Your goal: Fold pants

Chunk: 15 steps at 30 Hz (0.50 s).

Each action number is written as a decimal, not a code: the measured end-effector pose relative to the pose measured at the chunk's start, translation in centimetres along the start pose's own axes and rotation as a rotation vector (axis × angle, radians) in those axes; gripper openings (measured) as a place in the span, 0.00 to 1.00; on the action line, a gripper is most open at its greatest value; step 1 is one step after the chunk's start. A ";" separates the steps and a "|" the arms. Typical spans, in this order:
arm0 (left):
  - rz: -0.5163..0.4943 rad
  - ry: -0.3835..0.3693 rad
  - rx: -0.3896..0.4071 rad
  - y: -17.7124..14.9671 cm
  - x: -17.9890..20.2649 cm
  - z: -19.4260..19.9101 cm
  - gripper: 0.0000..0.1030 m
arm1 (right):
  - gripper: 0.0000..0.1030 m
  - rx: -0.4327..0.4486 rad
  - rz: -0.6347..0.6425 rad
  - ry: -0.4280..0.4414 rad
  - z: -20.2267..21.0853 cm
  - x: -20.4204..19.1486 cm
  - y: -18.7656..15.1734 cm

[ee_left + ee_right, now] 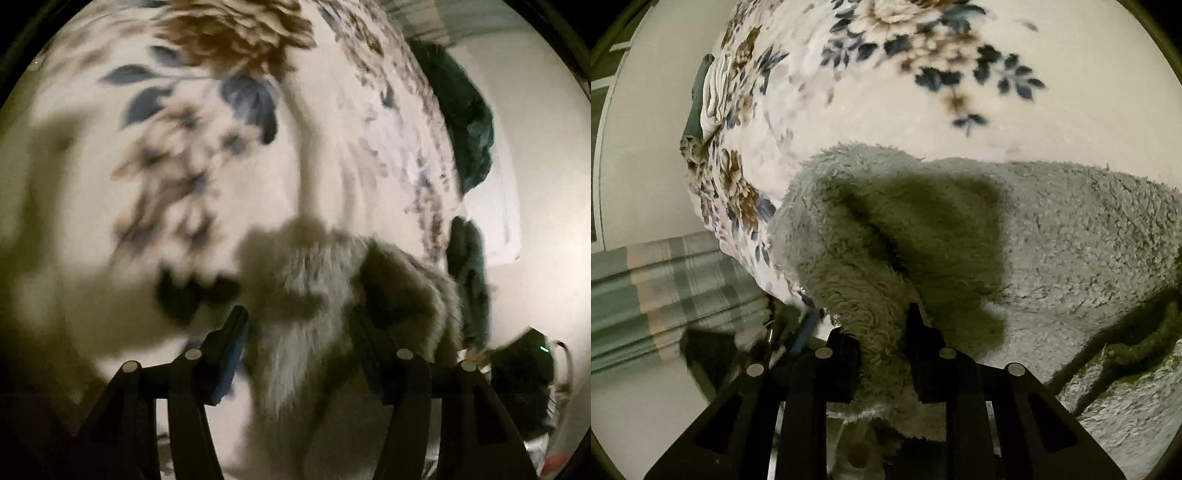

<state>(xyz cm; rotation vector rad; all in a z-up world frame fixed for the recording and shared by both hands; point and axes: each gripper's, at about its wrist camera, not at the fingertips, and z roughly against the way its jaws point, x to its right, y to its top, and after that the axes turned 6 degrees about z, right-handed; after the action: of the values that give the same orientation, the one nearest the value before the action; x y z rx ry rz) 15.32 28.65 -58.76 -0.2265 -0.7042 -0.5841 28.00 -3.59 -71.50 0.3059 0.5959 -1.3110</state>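
Note:
The pants [1052, 229] are fluffy grey fleece, spread on a floral bedsheet [923, 110]. In the right wrist view my right gripper [879, 332] is shut on a bunched edge of the pants, and fabric fills the gap between its black fingers [918, 332]. The rest of the pants stretches right. In the left wrist view, which is blurred, my left gripper [299, 332] holds a fold of the same grey pants [306, 288] between its fingers [232, 332], lifted above the sheet.
The floral bedsheet [184, 129] covers the bed. Dark green cloth [469, 122] lies at the bed's right edge in the left wrist view. A striped green cloth [665, 288] hangs at the left in the right wrist view. Pale floor [639, 147] lies beyond the bed.

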 end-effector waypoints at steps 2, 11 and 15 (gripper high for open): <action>-0.068 0.019 0.004 0.5 0.8 -0.6 0.51 | 0.22 0.003 0.004 0.010 0.1 0.0 -0.1; -0.110 0.003 0.033 -0.4 -0.2 4.2 0.13 | 0.22 0.019 -0.002 0.079 -0.6 -1.7 -0.3; -0.050 0.006 0.021 -1.2 -2.0 5.2 0.13 | 0.22 0.022 -0.006 0.093 -1.1 -2.7 0.2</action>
<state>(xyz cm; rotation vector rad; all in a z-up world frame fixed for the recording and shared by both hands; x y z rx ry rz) 10.56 30.56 -56.18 -0.1878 -0.7112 -0.6251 27.53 -0.78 -70.84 0.3856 0.6614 -1.3149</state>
